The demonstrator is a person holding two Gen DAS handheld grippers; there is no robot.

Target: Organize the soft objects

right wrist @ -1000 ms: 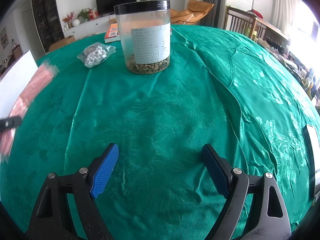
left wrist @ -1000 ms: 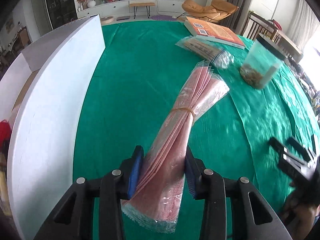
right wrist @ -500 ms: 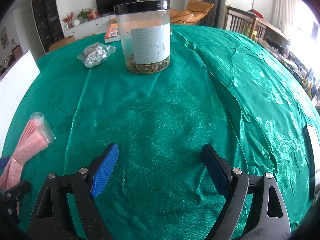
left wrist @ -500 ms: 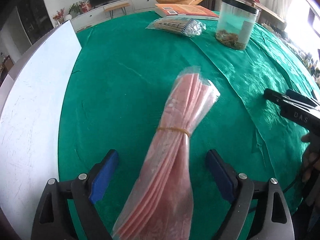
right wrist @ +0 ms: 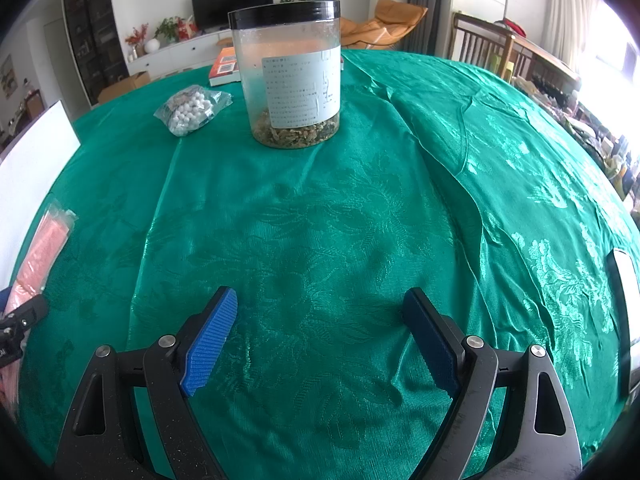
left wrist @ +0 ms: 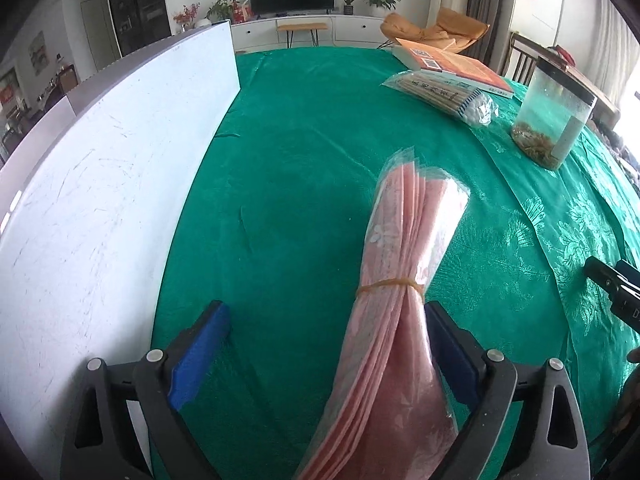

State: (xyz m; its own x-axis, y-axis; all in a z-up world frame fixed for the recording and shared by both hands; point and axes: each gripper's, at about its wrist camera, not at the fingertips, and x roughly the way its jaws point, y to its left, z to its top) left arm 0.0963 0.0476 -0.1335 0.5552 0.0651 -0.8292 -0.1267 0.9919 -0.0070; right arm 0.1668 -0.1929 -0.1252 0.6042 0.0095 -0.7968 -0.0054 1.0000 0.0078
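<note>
Left wrist | pink bundle long axis runs away from camera, tilted right | left tool opening, unclamped

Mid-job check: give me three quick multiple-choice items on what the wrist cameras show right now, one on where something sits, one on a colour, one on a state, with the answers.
1. Where does the pink bundle lie?
A. on the green tablecloth, between the left gripper's fingers
B. inside the clear jar
C. on top of the orange book

2. What colour is the lid of the clear jar?
A. white
B. black
C. red

3. What is the right gripper holding?
A. the bag of cotton swabs
B. the jar
C. nothing

Answers:
1 A: the bundle, tied with a rubber band, lies on the cloth within the left gripper, whose jaws are opening; the left pad stands clear of it.
2 B: the right wrist view shows a black lid.
3 C: only bare cloth lies between its spread fingers.
</note>
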